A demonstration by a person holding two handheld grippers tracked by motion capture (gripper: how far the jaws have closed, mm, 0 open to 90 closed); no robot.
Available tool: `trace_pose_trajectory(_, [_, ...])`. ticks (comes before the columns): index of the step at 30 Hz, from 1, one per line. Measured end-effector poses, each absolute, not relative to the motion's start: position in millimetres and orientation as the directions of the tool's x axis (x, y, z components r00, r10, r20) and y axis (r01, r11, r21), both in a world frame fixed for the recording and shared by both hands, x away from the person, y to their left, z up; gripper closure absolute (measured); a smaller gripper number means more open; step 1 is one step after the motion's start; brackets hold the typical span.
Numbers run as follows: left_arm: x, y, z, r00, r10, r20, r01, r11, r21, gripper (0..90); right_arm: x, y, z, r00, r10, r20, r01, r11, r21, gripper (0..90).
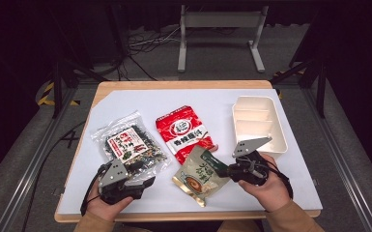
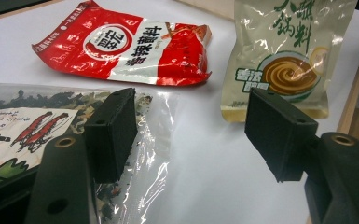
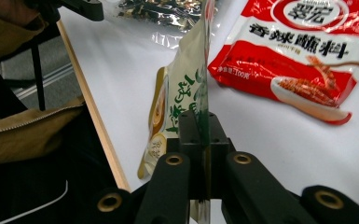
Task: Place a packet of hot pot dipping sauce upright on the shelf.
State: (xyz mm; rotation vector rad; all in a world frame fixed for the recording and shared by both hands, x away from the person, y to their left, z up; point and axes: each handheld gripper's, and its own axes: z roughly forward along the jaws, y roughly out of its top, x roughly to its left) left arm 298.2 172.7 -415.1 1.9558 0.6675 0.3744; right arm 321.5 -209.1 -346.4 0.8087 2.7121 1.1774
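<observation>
My right gripper (image 1: 226, 170) is clamped on the edge seal of the beige sauce packet (image 1: 201, 175), jaws pinching the thin rim flat between the pads. In the right gripper view the beige sauce packet (image 3: 182, 100) hangs edge-on from the right gripper (image 3: 204, 140), so it's lifted on one side while its far corner dangles low over the desk (image 1: 270, 183) near the front edge. I grip at the seal because it's the only stiff, flat bit; the body is puffy and would slip.

My left gripper (image 1: 145, 185) is released, nothing between its pads. It's parked low at the front left, just over the clear seaweed bag (image 1: 129, 142). In the left gripper view one finger (image 2: 112, 133) overlaps the clear seaweed bag (image 2: 37, 126) and the other sits over bare desk. Likely it's waiting there so it doesn't block the right side.

The red seasoning packet (image 1: 184, 133) lies flat mid-desk, just behind the beige one, apart from it. The white divided tray (image 1: 261, 123) sits at the right rear, compartments empty, close to my right hand (image 1: 265, 186). My guess is the packets go in there, and the beige one is first because it's nearest.
</observation>
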Motion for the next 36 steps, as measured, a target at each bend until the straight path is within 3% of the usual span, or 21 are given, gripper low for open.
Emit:
trace_pose_trajectory(14, [297.4, 172.1, -414.7, 0.806, 0.592, -0.022, 0.285, -0.354, 0.891, 32.7, 315.8, -198.9, -316.3, -0.896, 0.441, -0.048, 0.288, 0.661, 0.693, 89.7])
trace_pose_trajectory(36, [298.0, 174.9, -415.8, 0.800, 0.600, -0.018, 0.290, -0.360, 0.887, 32.9, 326.5, -205.0, -279.9, -0.894, 0.434, -0.108, 0.249, 0.683, 0.686, 89.7])
